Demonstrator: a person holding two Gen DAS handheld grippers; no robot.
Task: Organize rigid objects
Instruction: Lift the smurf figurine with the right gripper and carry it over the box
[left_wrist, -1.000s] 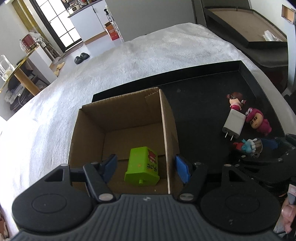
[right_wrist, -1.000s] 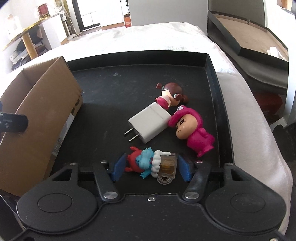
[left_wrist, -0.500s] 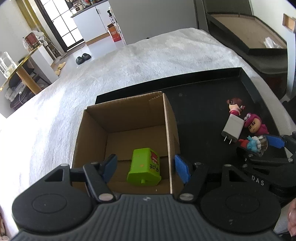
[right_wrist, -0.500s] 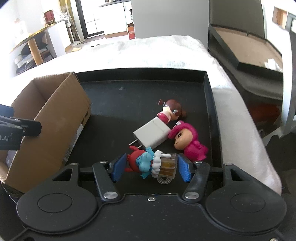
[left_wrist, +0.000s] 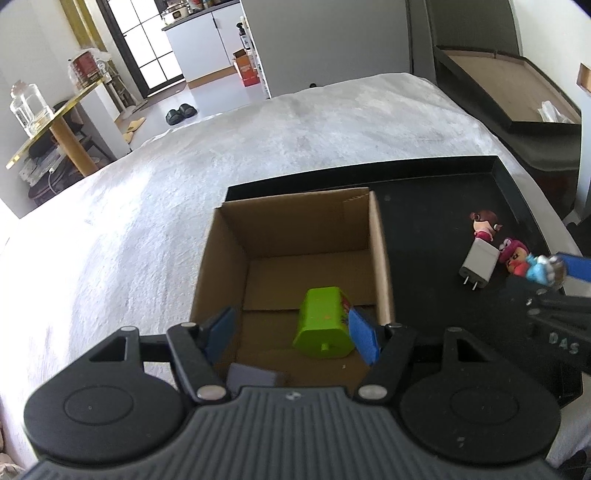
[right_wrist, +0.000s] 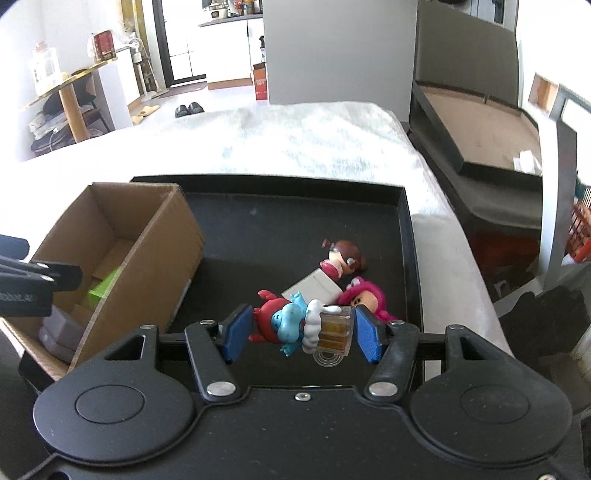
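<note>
Right tongs (right_wrist: 301, 334), nearest the lens, are clamping a small red-and-blue plastic figurine with a clear amber base (right_wrist: 303, 326) between their blue pads. Compared with a second ago, the figurine is now hanging clear above the shallow black plastic tray (right_wrist: 406, 236) instead of lying on it, so the pick-up appears complete and the carry toward the box is the likely step in hand.

Left tongs (left_wrist: 291, 334) are standing apart and empty over the open brown cardboard box (left_wrist: 382, 258), having drawn back from it. Inside the box are lying a lime-green plastic block with a printed label (left_wrist: 321, 326) and, at the near wall, a grey rectangular object (left_wrist: 255, 376).

Farther out on the tray, a white wall charger with two prongs (left_wrist: 478, 260), a pink-hooded doll figure (right_wrist: 364, 297) and a brown-haired doll figure (right_wrist: 341, 256) are lying close together, the charger touching both; these seem to be awaiting sorting.

Beyond the tray, the white fleecy bed cover (left_wrist: 258, 147) is stretching toward the room behind.
</note>
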